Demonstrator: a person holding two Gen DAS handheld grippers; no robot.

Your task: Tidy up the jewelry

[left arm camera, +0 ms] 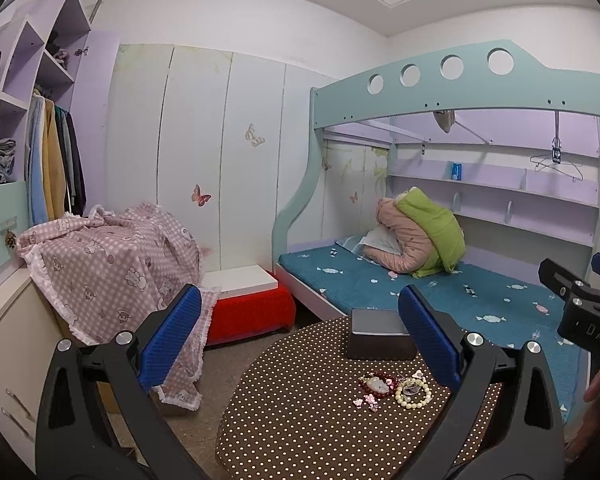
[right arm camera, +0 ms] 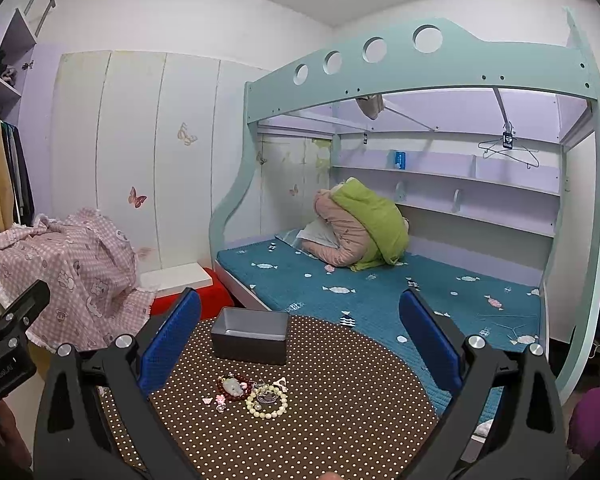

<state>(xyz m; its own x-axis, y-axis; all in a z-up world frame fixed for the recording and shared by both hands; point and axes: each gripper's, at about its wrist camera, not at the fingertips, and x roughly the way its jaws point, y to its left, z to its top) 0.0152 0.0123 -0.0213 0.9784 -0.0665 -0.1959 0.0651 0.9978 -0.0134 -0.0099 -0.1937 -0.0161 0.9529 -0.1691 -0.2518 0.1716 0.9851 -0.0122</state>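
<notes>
**Jewellery ahead of both grippers, box behind it**

Jewellery pile (right arm camera: 252, 394) lies loose on the round table with the brown, cream-dotted cloth (right arm camera: 340, 420), well short of any fingertip. You hold both tools above the table, not touching it.

Pile contents, as far as they resolve: a cream bead bracelet (right arm camera: 267, 401), a dark red bead bracelet (right arm camera: 232, 388) with a pale stone pendant lying on it, and a few small pink and white pieces (right arm camera: 219, 400) just beside them. The two bracelets touch or overlap; I cannot tell which lies on top.

Behind the pile, farther from you, sits the open grey rectangular box (right arm camera: 250, 338), its long axis running across your view. It looks empty, though its floor is only partly visible.

Key relation: from the right gripper (right arm camera: 300, 332) the pile lies forward and left of the centre line. From the left gripper (left arm camera: 300, 328) the same pile (left arm camera: 394, 390) lies forward and right, close under the right-hand finger. Neither is clearly nearer. Both sets of jaws stand wide apart, holding nothing.

Judgement: nothing is sorted yet. The bracelets lie flat on soft cloth, so a low pinch across one bead strand seems needed.

Room: teal bunk bed (right arm camera: 380, 284), white wardrobe (right arm camera: 132, 152).
</notes>
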